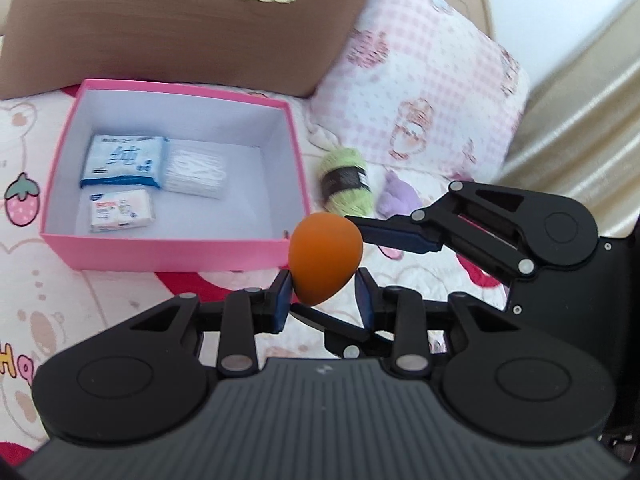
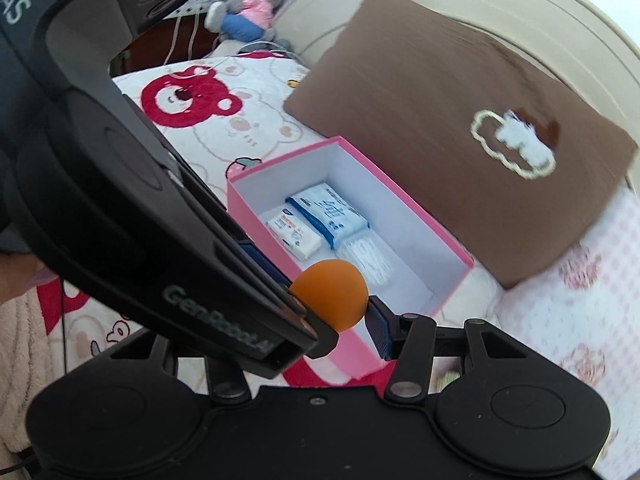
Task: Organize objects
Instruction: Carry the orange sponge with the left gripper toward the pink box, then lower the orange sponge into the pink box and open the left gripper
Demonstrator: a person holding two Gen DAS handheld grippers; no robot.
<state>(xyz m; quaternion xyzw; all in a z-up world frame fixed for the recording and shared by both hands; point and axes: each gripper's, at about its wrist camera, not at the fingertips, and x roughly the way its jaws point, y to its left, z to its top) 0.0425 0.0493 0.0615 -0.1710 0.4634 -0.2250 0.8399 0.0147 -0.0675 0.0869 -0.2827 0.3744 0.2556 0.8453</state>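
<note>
An orange egg-shaped sponge (image 1: 325,261) hangs in the air by the near right corner of an open pink box (image 1: 176,254). My left gripper (image 1: 323,294) has its blue pads on both sides of the sponge's lower end. My right gripper (image 1: 320,272) comes in from the right; one finger (image 1: 394,232) touches the sponge's upper right, the other passes below it. In the right wrist view the sponge (image 2: 330,294) sits between the left gripper's tip and my right finger (image 2: 380,330). The box (image 2: 448,246) holds three white and blue packets (image 1: 124,162).
A green yarn ball (image 1: 347,186) and a purple item (image 1: 398,196) lie on the bedspread right of the box. A brown pillow (image 1: 180,20) and a pink checked pillow (image 1: 424,92) stand behind. A stuffed toy (image 2: 250,4) sits far back.
</note>
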